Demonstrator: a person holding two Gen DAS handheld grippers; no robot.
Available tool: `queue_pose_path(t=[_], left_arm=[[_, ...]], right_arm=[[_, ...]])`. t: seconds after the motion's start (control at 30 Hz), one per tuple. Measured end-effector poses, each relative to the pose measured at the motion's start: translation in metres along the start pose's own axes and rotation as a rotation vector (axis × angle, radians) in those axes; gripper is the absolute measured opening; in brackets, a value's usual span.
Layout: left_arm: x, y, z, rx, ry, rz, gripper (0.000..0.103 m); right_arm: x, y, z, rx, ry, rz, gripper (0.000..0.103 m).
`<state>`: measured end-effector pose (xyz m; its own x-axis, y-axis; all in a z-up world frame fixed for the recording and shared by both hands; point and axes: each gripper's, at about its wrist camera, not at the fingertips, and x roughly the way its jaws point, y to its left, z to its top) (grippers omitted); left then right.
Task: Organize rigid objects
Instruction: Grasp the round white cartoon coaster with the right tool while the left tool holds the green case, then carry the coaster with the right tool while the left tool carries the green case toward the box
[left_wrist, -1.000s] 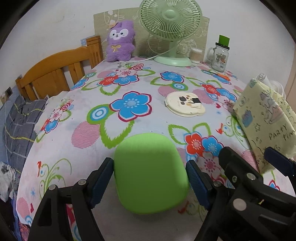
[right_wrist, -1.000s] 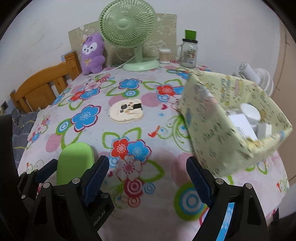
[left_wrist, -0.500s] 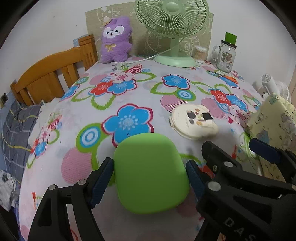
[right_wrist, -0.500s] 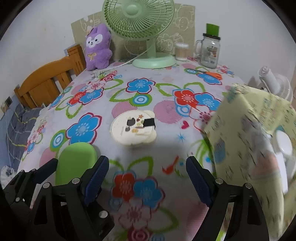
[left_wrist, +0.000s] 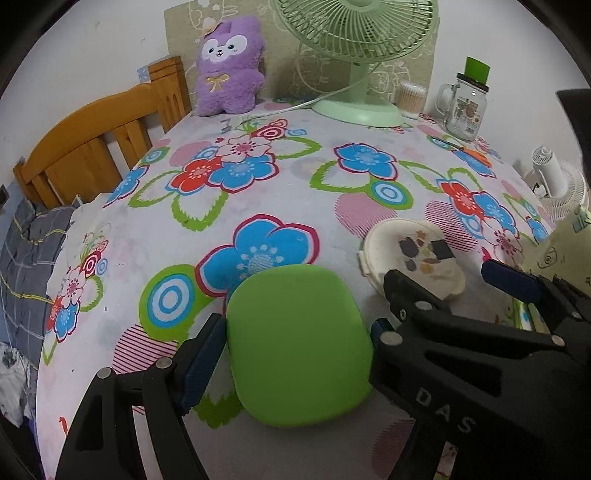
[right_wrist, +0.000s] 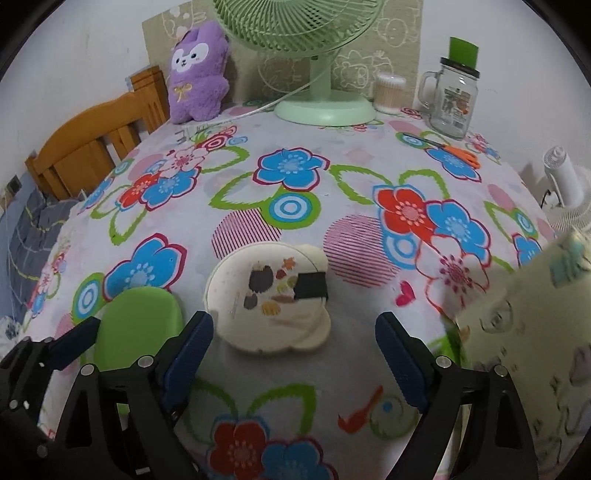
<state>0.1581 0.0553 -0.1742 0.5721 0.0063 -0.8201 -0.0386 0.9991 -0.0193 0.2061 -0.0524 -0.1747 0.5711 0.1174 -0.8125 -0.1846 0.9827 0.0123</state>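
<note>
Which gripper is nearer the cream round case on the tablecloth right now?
Right. The right gripper is open just short of the cream round case, fingers flanking empty cloth. The left gripper, off to its left, holds the green case.

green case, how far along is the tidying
In hand: the left tool grips the green case above the table. The right tool, jaws just opening, hangs empty near the cream compact. Left: the compact still lies on the tablecloth, outside the yellow fabric bin.

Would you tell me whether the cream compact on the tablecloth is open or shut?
Shut: the cream compact lies flat on the tablecloth, its decorated lid down, no gap showing.
</note>
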Motion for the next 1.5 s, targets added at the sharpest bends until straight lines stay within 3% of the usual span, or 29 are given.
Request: queue_pose_path(t=[0.33, 0.4, 0.43, 0.63, 0.97, 1.5], left_arm=[[0.007, 0.011, 0.004, -0.028, 0.006, 0.006, 0.081], [0.007, 0.012, 0.004, -0.033, 0.004, 0.007, 0.081], [0.007, 0.012, 0.004, -0.031, 0.003, 0.009, 0.081], [0.0, 0.009, 0.002, -0.016, -0.008, 0.007, 0.081], [-0.019, 0.002, -0.011, -0.014, -0.025, -0.024, 0.081], [-0.073, -0.012, -0.024, 0.004, -0.107, -0.031, 0.081]], right_arm=[[0.022, 0.013, 0.013, -0.046, 0.008, -0.011, 0.098], [0.022, 0.014, 0.013, -0.055, 0.001, -0.011, 0.093], [0.019, 0.015, 0.013, -0.062, -0.01, -0.009, 0.083], [0.013, 0.011, 0.011, -0.04, -0.002, 0.001, 0.08], [-0.011, 0.008, -0.005, -0.03, -0.011, 0.005, 0.079], [-0.075, 0.002, -0.019, -0.03, -0.093, 0.003, 0.079]])
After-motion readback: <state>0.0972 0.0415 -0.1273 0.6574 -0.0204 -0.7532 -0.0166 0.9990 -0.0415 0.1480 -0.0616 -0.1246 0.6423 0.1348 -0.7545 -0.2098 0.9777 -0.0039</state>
